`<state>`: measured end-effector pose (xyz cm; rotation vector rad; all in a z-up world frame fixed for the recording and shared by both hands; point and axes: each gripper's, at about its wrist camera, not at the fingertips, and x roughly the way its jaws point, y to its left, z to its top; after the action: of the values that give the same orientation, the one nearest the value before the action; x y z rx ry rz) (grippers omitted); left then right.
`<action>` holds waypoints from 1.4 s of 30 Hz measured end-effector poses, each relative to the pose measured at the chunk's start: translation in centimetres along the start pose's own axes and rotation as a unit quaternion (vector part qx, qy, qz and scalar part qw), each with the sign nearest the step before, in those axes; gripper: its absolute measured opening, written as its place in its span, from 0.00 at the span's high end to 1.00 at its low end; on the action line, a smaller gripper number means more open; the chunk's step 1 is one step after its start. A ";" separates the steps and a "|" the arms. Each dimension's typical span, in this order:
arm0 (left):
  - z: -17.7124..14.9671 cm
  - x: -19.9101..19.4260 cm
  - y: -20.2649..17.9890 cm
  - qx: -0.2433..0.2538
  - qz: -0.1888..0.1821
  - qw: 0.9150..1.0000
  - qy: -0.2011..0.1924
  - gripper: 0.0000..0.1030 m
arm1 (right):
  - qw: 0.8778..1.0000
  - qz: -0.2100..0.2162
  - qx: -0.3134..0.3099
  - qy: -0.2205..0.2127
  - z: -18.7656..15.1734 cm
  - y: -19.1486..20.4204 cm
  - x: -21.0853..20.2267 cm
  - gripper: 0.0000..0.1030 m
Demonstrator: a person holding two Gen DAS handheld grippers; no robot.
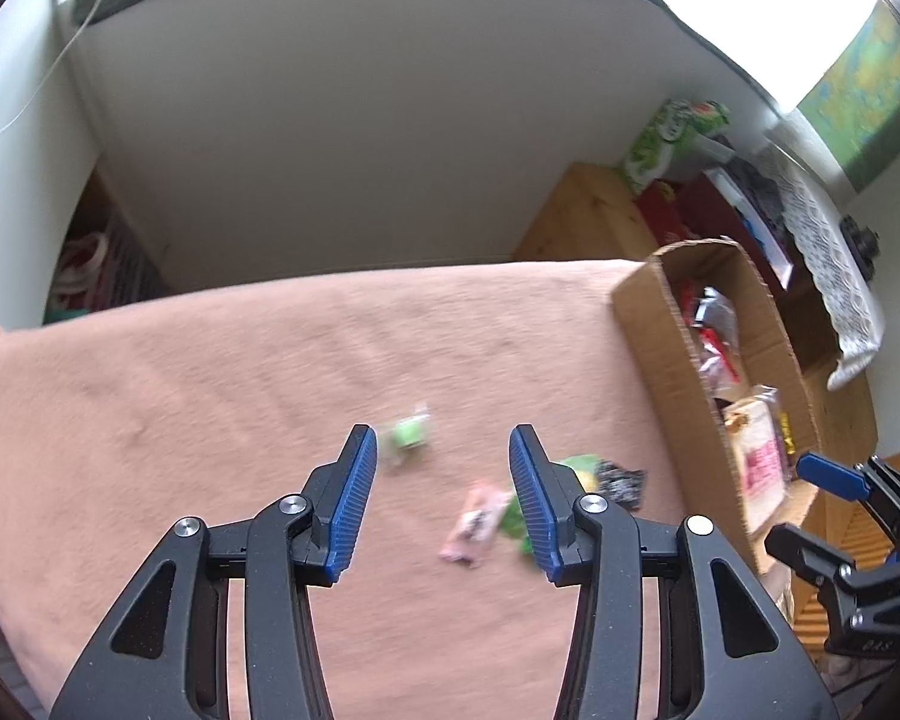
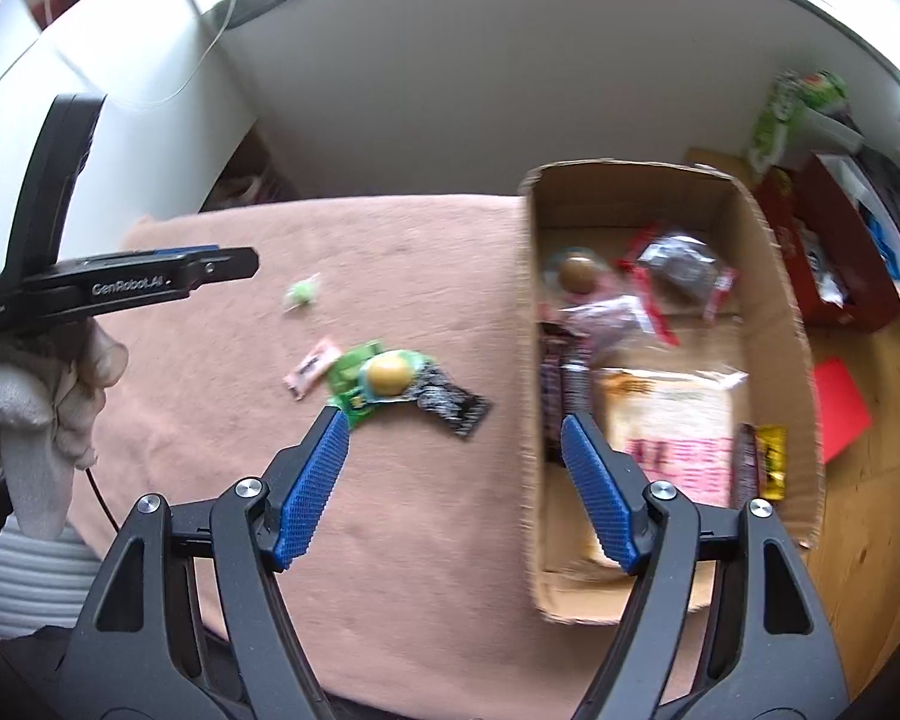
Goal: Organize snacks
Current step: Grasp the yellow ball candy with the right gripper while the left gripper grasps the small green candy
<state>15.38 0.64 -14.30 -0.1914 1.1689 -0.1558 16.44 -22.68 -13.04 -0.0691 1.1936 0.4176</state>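
The left gripper hangs over a table covered with a pinkish-brown cloth, its jaws spread wide with nothing between them. The right gripper is likewise wide open and empty, straddling the near left wall of a cardboard box that stands at the right end of the cloth. Loose snacks lie on the cloth between the two: a small green candy off on its own, a pink wrapped bar, and touching it a cluster of a green packet, a round yellow-brown snack in clear wrap and a black patterned packet. Inside the box lie further packets, among them a large cream bag with pink print and a yellow bar. Beyond the box, a wooden shelf holds a green-and-white pack and red boxes.
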 end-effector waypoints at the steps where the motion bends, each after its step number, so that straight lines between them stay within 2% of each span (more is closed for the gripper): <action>1: -0.1 0.0 0.3 -0.002 0.002 1.000 0.001 0.57 | 1.000 0.006 -0.005 0.005 0.1 0.7 0.5 0.26; 7: -0.8 0.7 2.2 -0.009 0.008 1.000 0.006 0.57 | 0.999 0.025 -0.020 0.027 0.9 3.4 3.2 0.40; 13: -1.1 1.4 3.4 -0.012 0.007 1.000 0.012 0.57 | 0.998 0.028 -0.006 0.050 1.6 3.8 5.7 0.52; 20: -1.0 3.0 3.0 0.007 -0.001 1.000 0.027 0.62 | 0.997 0.027 0.012 0.073 2.2 3.5 8.1 0.54; 33: 0.0 6.2 2.0 0.019 -0.021 0.998 0.050 0.63 | 0.995 0.019 0.013 0.097 3.0 3.4 11.3 0.55; 36: 0.1 6.8 1.8 0.021 -0.019 0.998 0.053 0.63 | 0.995 0.018 0.011 0.102 3.2 3.6 12.2 0.56; 38: 0.1 7.2 1.5 0.025 -0.015 0.998 0.055 0.68 | 0.994 0.018 0.011 0.105 3.4 3.8 12.8 0.56; 42: -0.1 7.3 1.1 0.035 -0.004 0.998 0.050 0.69 | 0.993 0.019 0.015 0.112 3.5 3.7 13.8 0.61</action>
<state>18.14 0.12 -21.14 -0.1269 1.2596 -0.2150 22.42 -14.49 -23.65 -0.0677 1.4231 0.4336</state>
